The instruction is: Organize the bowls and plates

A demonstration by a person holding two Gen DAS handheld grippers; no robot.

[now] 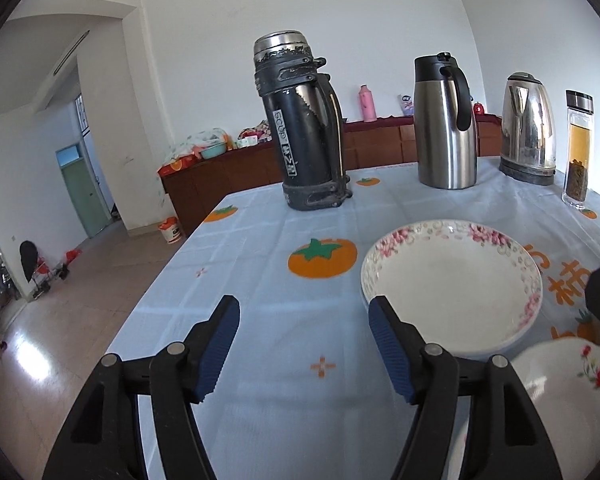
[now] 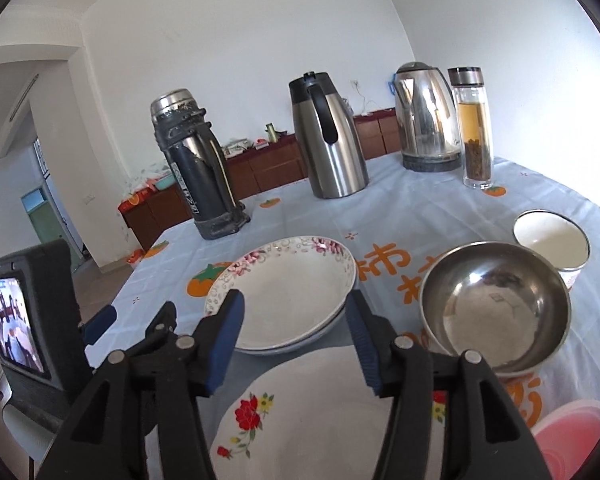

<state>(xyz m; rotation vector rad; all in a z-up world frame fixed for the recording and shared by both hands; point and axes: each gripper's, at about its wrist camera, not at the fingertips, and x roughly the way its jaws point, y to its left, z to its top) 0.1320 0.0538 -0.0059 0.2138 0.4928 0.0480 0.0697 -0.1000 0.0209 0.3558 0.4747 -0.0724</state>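
1. While both grippers hang empty above the tablecloth (image 1: 260, 216), the deep pink-rimmed plate (image 1: 452, 280) is seen ahead and to the right of the left gripper (image 1: 302, 322); its near rim lies just past the right-hand blue pad (image 1: 384, 344), so that gripper is judged to need a shift to the right to take it.

2. From the right wrist, the same plate (image 2: 288, 288) is found straight ahead of the right gripper (image 2: 296, 312), framed between the pads, with nothing pressed on. That hand is judged the better lined-up of the 2.

3. Both sets of jaws are held apart, the left wider than the right; nothing is gripped by either.

4. A flat red-flowered plate (image 2: 312, 412) lies below the right gripper, nearest the viewer; only its edge (image 1: 572, 384) is caught at the lower right of the left view.

5. What only the right view gives: the pink-rimmed plate sits on a second plate underneath, and a steel bowl (image 2: 496, 308), a white bowl (image 2: 552, 240) behind it and a pink lid (image 2: 572, 436) are laid out to the right. None of these is shown from the left wrist.

6. Round plates offer no long axis; any rim point serves.
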